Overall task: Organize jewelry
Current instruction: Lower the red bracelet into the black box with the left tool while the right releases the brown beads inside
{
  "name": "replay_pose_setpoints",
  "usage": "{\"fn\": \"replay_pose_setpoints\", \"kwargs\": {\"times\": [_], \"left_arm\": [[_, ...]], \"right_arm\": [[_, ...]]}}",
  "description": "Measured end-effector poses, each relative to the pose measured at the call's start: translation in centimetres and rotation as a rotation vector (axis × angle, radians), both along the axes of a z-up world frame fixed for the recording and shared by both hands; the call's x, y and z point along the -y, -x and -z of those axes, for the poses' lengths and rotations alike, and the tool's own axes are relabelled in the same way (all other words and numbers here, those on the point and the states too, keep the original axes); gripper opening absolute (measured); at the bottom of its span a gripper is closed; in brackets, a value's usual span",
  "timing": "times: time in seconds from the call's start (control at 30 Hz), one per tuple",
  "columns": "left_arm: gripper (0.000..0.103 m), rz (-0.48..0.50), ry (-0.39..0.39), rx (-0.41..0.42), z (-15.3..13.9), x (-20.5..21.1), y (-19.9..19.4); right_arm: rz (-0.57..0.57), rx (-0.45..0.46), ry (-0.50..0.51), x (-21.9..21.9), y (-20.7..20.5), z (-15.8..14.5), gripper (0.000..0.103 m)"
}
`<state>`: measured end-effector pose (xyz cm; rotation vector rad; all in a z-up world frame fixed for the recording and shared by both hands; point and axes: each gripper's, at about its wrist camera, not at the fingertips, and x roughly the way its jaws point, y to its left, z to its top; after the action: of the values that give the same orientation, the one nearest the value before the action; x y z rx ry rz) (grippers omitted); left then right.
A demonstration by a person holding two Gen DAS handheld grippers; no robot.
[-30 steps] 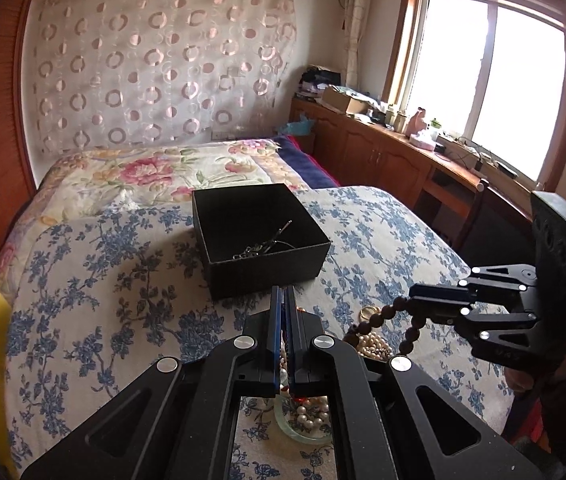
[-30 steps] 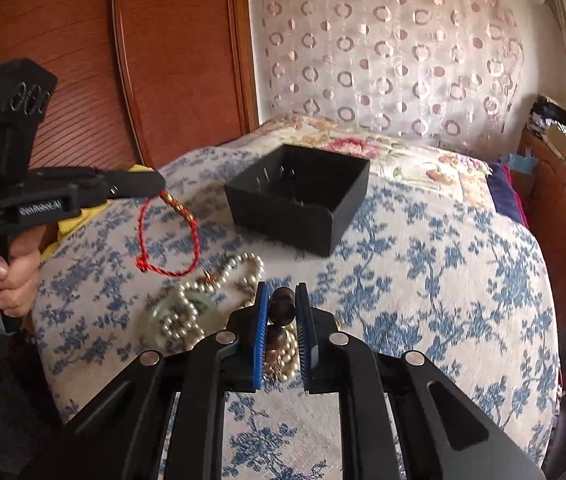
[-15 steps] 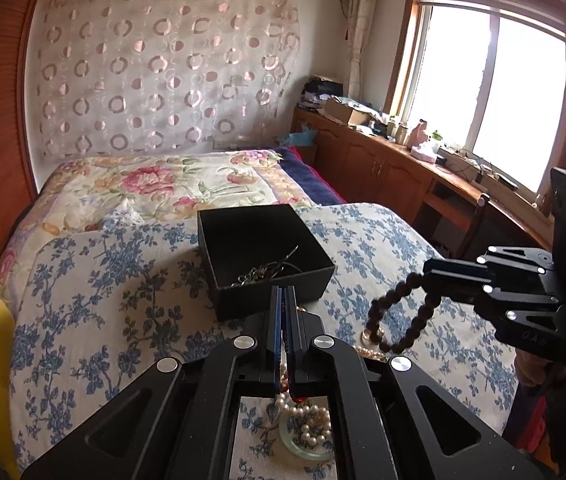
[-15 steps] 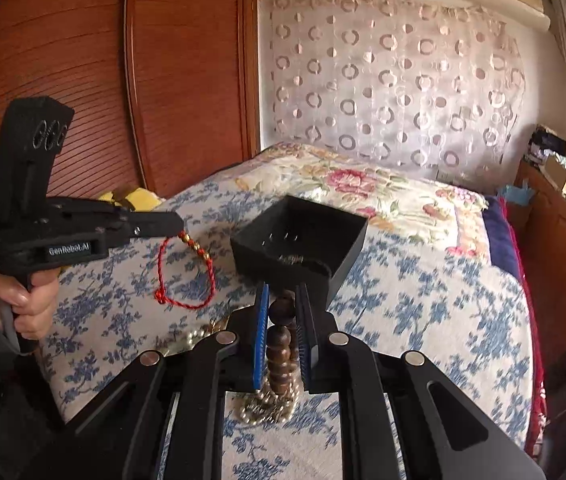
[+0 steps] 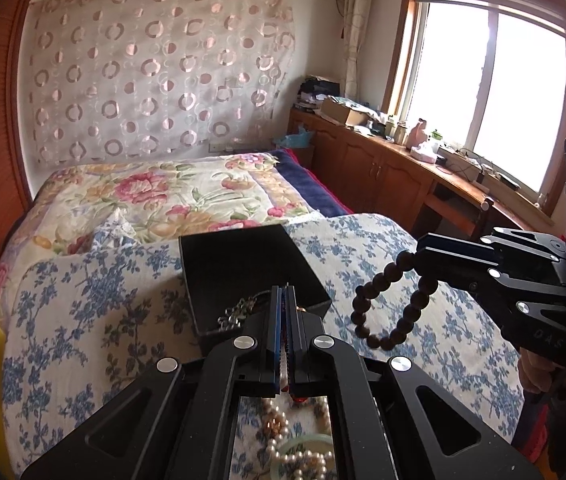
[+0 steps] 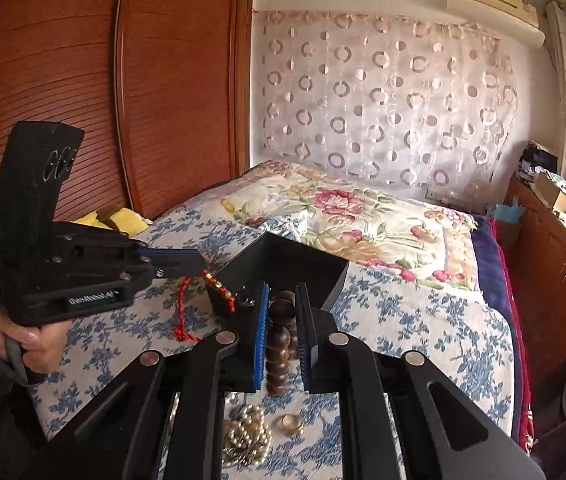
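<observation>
My right gripper (image 6: 283,294) is shut on a dark wooden bead bracelet (image 6: 279,344). In the left wrist view that bracelet (image 5: 387,308) hangs as a loop from the right gripper (image 5: 421,250), in the air just right of the black box (image 5: 187,264). My left gripper (image 5: 283,292) is shut. In the right wrist view a red string bracelet (image 6: 183,312) with gold beads dangles from the left gripper (image 6: 199,262) at the box's (image 6: 295,260) near left corner. Silver jewellery (image 5: 239,314) lies inside the box.
A pearl necklace (image 6: 247,436), a gold ring (image 6: 291,424) and a pale green bangle (image 5: 303,446) lie on the blue floral bed cover (image 5: 83,320) below the grippers. A wooden wardrobe (image 6: 83,80) stands left of the bed, cabinets (image 5: 383,168) on the right.
Both grippers rose and came closer to the box. The bead bracelet was lifted off the bed and now hangs free. The red bracelet swung up to the box's corner.
</observation>
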<state>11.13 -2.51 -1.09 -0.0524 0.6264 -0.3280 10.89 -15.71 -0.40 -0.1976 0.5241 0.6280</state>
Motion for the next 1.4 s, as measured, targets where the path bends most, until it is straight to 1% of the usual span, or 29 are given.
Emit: {"fn": "replay_pose_setpoints", "kwargs": {"times": [0.27,0.5,0.63,0.7,0.83,0.9,1.0,1.13,1.4], "left_arm": [[0.001,-0.005,-0.022,0.005,-0.4,0.4,-2.9],[0.001,0.023,0.018,-0.009,-0.9,0.2,-4.1],[0.001,0.013,0.001,-0.007,-0.9,0.3,-4.8],[0.001,0.012,0.011,-0.016,-0.9,0.1,-5.3],[0.001,0.011,0.016,-0.003,-1.5,-0.1,-5.9],[0.001,0.008,0.001,0.002,-1.8,0.0,-6.4],[0.001,-0.008,-0.038,-0.007,-1.4,-0.2,-7.4],[0.001,-0.022,-0.024,-0.034,-0.6,-1.3,-8.8],[0.001,-0.015,-0.011,-0.073,0.9,-1.9,-9.8]], "right_arm": [[0.000,0.006,-0.004,-0.1,-1.2,-0.3,0.015],[-0.003,0.009,-0.016,-0.6,-2.8,-1.2,0.015],[0.000,0.005,-0.026,-0.5,-3.9,-1.4,0.015],[-0.002,0.000,-0.028,-0.4,-4.5,-1.5,0.015],[-0.003,-0.003,-0.034,-0.4,-5.1,-1.5,0.015],[-0.002,-0.006,-0.037,-0.5,-5.8,-1.5,0.015],[-0.001,-0.010,-0.039,-0.8,-6.9,-1.4,0.015],[0.004,-0.017,-0.051,-1.1,-8.7,-1.3,0.015],[-0.020,-0.084,-0.097,-2.3,-11.5,-0.3,0.015]]}}
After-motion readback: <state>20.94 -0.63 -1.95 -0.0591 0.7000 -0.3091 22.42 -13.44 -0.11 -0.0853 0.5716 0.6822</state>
